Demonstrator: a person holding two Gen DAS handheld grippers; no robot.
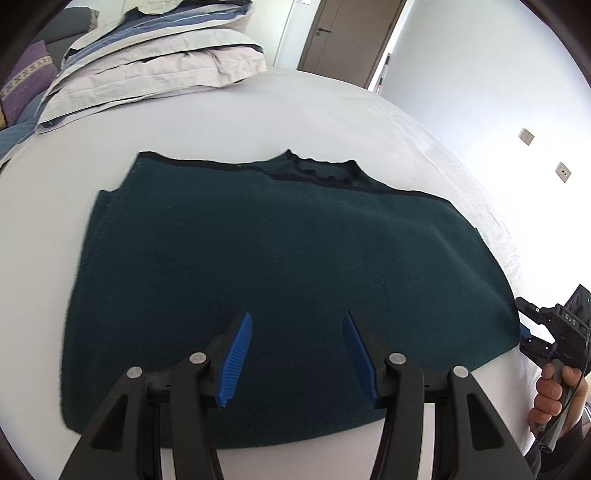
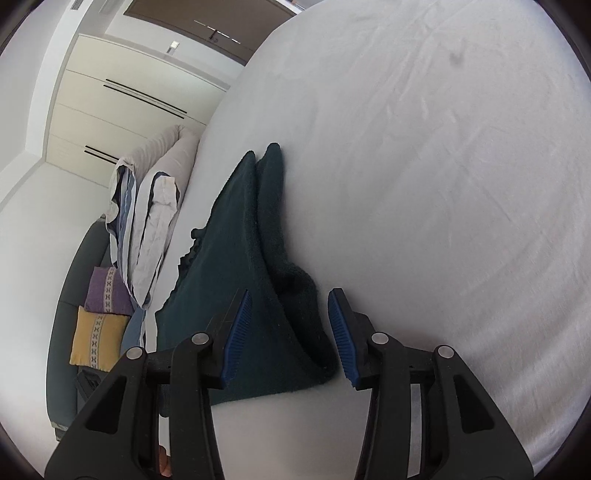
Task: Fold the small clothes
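The left wrist view looks steeply down from close over the near hem of the dark green garment [image 1: 288, 266] on the white bed [image 1: 332, 110], facing across it toward the stacked pillows [image 1: 155, 66] and the door [image 1: 351, 33] beyond. The right wrist view sits low and close at the garment's [image 2: 236, 280] side edge, looking along it with the picture rolled so the pillows [image 2: 147, 221] stand on the left. Both views share the garment, the bed sheet and the pillows.
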